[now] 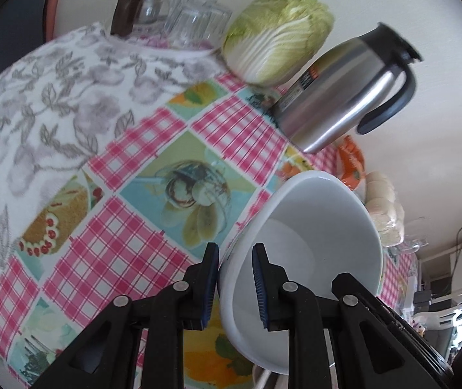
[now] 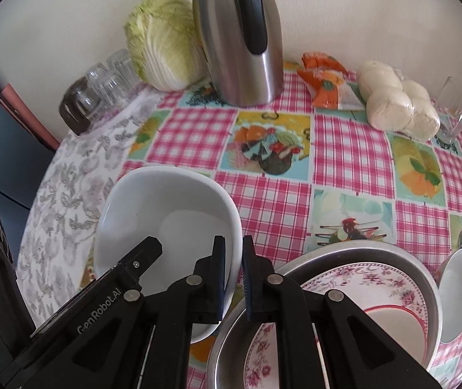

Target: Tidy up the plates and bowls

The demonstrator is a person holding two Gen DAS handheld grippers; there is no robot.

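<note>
— Both tongs are clamped on the same white bowl (image 2: pixel 166 227), one on each side of its rim. My left gripper (image 1: pixel 236 283) has its pads drawn in narrow on the wall of the bowl (image 1: pixel 299 253); my right gripper (image 2: pixel 233 278) is pinched tight on the opposite edge.

— Where does the bowl sit for you?

— In the right wrist view it's at about 8 o'clock, tilted, above the checked tablecloth (image 2: pixel 344 149). I can't tell whether its underside touches the cloth.

— And around it?

— At 5 o'clock from the bowl, just beside it, a metal basin (image 2: pixel 354 253) holds a floral plate (image 2: pixel 376 278) with a red-rimmed plate (image 2: pixel 396 324) lying on it. A second white bowl (image 2: pixel 457 291) leans at the basin's far rim. Farther out, at 12 o'clock, stands a steel jug (image 2: pixel 240 48) with a cabbage (image 2: pixel 163 48) touching it at 9 o'clock, then upturned glasses (image 2: pixel 101 87) on a grey floral cloth (image 2: pixel 69 194). At 2 o'clock lie an orange packet (image 2: pixel 328 84) and a bag of pale buns (image 2: pixel 396 100).
</note>
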